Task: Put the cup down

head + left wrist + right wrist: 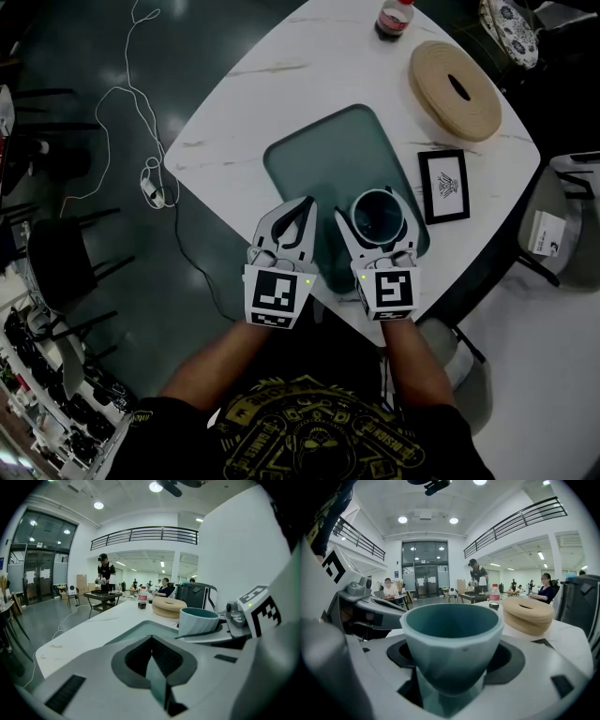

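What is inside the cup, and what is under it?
Nothing shows inside the cup, held in the right gripper. Under it lies the green tray; whether its base touches the tray is covered.

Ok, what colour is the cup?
The cup is teal, with a darker teal inside. It shows best in the right gripper view.

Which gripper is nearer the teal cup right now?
Right. The right gripper is closed around the cup; the left gripper sits shut beside it, to its left, not touching.
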Action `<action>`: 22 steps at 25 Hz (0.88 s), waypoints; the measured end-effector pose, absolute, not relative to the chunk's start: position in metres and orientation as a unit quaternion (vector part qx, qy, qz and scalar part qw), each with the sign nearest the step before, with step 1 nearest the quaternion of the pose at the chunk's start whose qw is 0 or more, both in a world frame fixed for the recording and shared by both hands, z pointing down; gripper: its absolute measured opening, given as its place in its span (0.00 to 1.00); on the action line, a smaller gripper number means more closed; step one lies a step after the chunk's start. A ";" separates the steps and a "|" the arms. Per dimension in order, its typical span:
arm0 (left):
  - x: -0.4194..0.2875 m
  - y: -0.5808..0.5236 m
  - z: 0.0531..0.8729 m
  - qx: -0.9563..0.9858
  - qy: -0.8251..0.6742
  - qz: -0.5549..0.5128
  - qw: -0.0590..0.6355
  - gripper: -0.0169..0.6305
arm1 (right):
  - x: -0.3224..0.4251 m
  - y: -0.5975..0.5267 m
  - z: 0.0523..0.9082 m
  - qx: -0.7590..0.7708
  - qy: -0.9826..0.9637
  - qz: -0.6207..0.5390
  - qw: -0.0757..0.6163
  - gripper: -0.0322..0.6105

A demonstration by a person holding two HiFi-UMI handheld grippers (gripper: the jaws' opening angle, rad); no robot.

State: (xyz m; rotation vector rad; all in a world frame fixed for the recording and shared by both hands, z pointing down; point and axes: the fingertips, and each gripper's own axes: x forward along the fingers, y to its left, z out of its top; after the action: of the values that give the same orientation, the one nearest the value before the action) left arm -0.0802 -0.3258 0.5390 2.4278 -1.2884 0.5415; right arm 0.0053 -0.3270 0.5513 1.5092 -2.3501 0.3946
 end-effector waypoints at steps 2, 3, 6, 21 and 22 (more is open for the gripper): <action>-0.080 -0.324 0.541 0.856 -0.449 0.194 0.170 0.04 | 0.005 -0.328 0.553 0.529 -0.822 0.137 0.161 0.64; -0.079 -0.324 0.542 0.857 -0.446 0.195 0.170 0.04 | 0.005 -0.328 0.554 0.530 -0.821 0.136 0.162 0.64; -0.075 -0.323 0.544 0.860 -0.440 0.197 0.170 0.04 | 0.004 -0.329 0.555 0.530 -0.822 0.134 0.158 0.64; -0.072 -0.320 0.545 0.865 -0.432 0.193 0.168 0.04 | 0.003 -0.325 0.563 0.541 -0.821 0.116 0.141 0.64; -0.071 -0.320 0.545 0.865 -0.432 0.193 0.167 0.04 | 0.003 -0.324 0.563 0.541 -0.821 0.114 0.141 0.64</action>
State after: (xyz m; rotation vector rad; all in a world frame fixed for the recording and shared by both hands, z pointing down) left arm -0.0711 -0.3195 0.5450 2.4617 -1.2281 0.5497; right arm 0.0033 -0.3239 0.5633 1.5635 -2.3709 0.3305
